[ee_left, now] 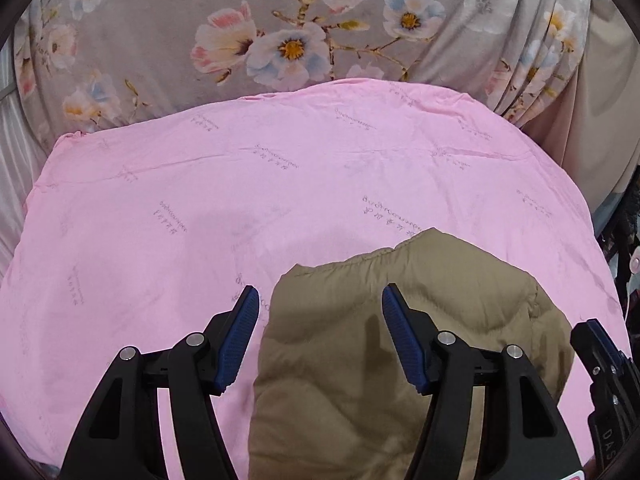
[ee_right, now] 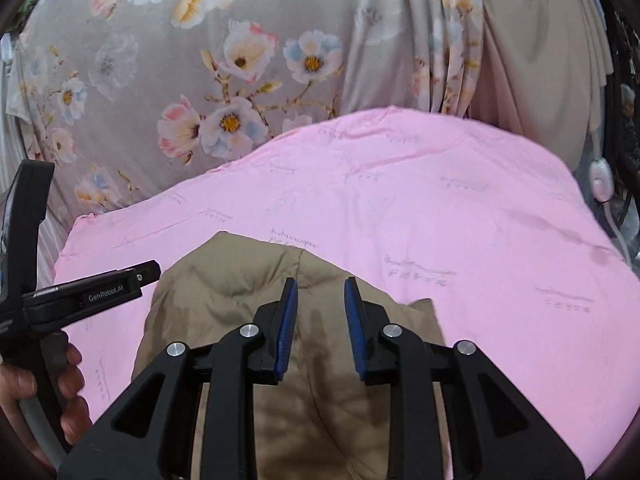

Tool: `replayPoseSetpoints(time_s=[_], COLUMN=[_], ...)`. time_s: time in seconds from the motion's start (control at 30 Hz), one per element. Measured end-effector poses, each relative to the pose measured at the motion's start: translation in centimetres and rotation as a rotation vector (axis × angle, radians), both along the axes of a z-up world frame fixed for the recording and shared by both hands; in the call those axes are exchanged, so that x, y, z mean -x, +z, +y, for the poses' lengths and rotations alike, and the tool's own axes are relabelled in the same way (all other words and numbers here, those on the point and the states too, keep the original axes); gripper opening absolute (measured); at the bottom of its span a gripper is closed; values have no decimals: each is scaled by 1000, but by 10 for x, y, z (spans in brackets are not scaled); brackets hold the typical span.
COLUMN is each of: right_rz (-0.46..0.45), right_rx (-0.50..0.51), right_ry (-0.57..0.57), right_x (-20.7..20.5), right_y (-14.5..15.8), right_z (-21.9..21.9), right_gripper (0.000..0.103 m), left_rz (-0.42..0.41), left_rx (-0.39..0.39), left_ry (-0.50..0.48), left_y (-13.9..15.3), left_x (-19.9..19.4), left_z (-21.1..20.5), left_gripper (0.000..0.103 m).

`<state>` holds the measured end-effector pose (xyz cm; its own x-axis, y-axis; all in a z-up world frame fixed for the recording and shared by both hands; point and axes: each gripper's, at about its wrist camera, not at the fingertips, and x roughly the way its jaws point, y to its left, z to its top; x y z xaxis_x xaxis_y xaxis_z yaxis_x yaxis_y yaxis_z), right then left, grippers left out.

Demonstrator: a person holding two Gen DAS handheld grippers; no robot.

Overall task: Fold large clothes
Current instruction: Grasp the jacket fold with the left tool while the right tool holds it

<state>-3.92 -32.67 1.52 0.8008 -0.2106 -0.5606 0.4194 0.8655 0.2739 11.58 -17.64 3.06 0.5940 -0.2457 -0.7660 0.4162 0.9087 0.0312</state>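
A tan padded garment (ee_left: 340, 320) lies folded on a pink sheet (ee_left: 200, 200) near the front edge. It also shows in the right wrist view (ee_right: 224, 296). My left gripper (ee_left: 320, 296) is open and empty, hovering over the garment's left part, one finger over the sheet. My right gripper (ee_right: 321, 288) is open and empty above the garment's middle. The right gripper shows at the right edge of the left wrist view (ee_left: 600, 360). The left gripper shows at the left of the right wrist view (ee_right: 148, 272), held by a hand.
The pink sheet (ee_right: 440, 220) covers a bed-like surface. A grey floral cloth (ee_left: 240, 40) hangs behind it, with beige curtain (ee_right: 540, 60) at the right. A pink-white cord switch (ee_right: 600, 178) hangs at the right edge.
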Motion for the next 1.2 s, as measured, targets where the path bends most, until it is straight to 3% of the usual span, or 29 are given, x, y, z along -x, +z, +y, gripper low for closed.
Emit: replayPoseSetpoints(time_s=[0.23, 0.43, 1.0, 1.1, 1.2], right_rz=[140, 152, 161, 154, 116], right_rx=[-66, -74, -68, -79, -67], right_ry=[-15, -16, -28, -27, -31], right_x=[-42, -49, -56, -51, -18], right_y=[-64, -86, -102, -96, -75], right_z=[-14, -17, -14, -16, -7], right_gripper=[23, 23, 23, 23, 24], left_rz=[31, 11, -25, -16, -11], left_rx=[-54, -68, -74, -76, -53], left_ry=[19, 33, 54, 43, 13], left_y=[-50, -68, -85, -79, -58], left_x=[-18, -20, -21, -17, 6], left_z=[-28, -36, -36, -32, -12], left_gripper=[63, 63, 63, 64, 64])
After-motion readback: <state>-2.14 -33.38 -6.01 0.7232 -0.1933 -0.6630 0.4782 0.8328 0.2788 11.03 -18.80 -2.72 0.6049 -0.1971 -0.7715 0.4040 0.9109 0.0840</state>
